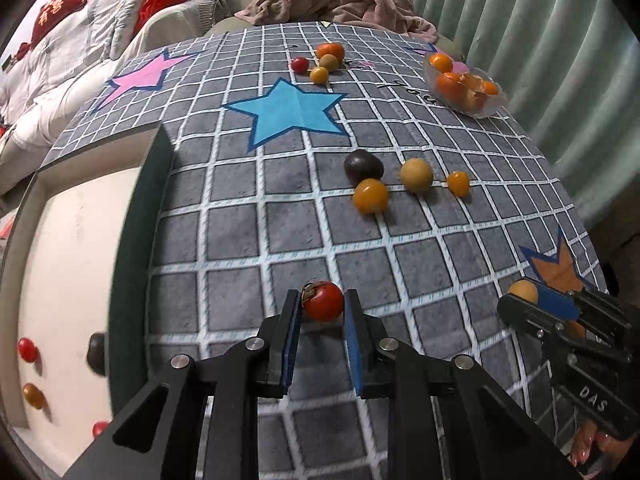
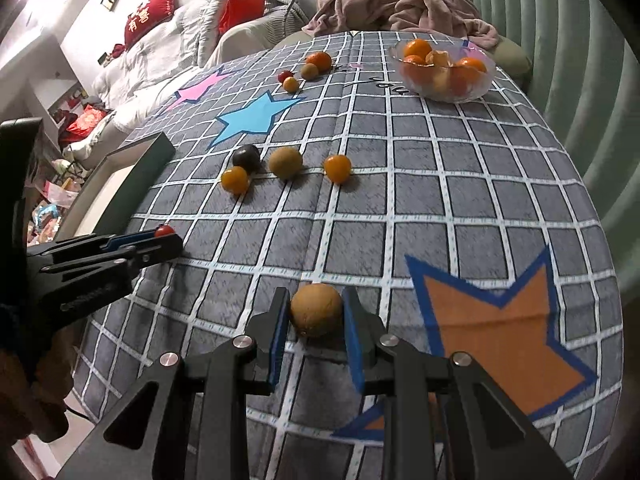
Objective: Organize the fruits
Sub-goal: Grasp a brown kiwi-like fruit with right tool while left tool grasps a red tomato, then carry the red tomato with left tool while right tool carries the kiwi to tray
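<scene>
My left gripper (image 1: 322, 308) has its jaws close around a small red tomato (image 1: 323, 301) on the grid tablecloth, beside a white tray (image 1: 72, 264) holding several small fruits. My right gripper (image 2: 316, 312) holds a tan round fruit (image 2: 316, 310) between its pads, low over the cloth near an orange star. The right gripper also shows in the left wrist view (image 1: 532, 296), and the left gripper in the right wrist view (image 2: 160, 236). Loose fruits lie mid-table: a dark one (image 1: 363, 165), an orange one (image 1: 371, 196), a tan one (image 1: 417, 175).
A clear bowl (image 2: 476, 92) of oranges stands at the far right. A second cluster of small fruits (image 1: 320, 62) lies at the far edge. A pink blanket (image 2: 400, 4) is heaped behind the table. The tray's dark rim (image 1: 140, 260) runs along the left.
</scene>
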Motion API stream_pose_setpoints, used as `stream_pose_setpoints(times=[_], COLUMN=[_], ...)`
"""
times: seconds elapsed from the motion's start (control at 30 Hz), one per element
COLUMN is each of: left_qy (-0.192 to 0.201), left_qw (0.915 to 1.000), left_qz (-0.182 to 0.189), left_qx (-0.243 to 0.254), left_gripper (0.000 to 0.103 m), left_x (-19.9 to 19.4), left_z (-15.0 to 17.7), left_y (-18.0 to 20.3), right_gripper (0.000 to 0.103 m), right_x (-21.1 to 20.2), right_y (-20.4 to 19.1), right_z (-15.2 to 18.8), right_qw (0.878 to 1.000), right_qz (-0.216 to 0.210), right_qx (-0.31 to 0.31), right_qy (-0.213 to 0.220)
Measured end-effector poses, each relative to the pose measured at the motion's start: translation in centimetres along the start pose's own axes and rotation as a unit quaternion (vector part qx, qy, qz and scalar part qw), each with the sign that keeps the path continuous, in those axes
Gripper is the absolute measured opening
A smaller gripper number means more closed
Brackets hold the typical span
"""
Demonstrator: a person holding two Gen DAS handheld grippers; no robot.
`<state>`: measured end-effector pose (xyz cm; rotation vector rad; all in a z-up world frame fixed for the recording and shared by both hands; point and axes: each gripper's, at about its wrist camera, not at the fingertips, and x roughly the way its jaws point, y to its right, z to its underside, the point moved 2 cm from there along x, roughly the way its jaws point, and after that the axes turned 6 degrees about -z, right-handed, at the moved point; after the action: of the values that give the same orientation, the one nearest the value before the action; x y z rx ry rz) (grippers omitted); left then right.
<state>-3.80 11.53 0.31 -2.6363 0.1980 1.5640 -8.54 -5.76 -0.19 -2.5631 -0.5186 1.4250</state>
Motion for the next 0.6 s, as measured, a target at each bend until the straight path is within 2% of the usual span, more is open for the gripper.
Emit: stream_pose_setpoints(times=[0.2,0.6], left_qy=[0.011,0.03], left_qw=[0.9999,0.9994], left_qz=[0.008,-0.007], left_qx=[-0.009,-0.016], left_gripper=[0.023,0.023], left_x=[-2.1,-5.3], left_z=[0.6,1.1], left_y=[-1.1,-3.6], right_gripper=[0.029,0.029], right_x=[-0.7,-1.8], right_y=[-1.1,-5.8], right_z=[0.0,-1.2], right_qw=[1.0,0.999], right_qz=[-0.003,-0.012], right_qx=[-0.003,-0.039], right_qy=[0.001,0.004])
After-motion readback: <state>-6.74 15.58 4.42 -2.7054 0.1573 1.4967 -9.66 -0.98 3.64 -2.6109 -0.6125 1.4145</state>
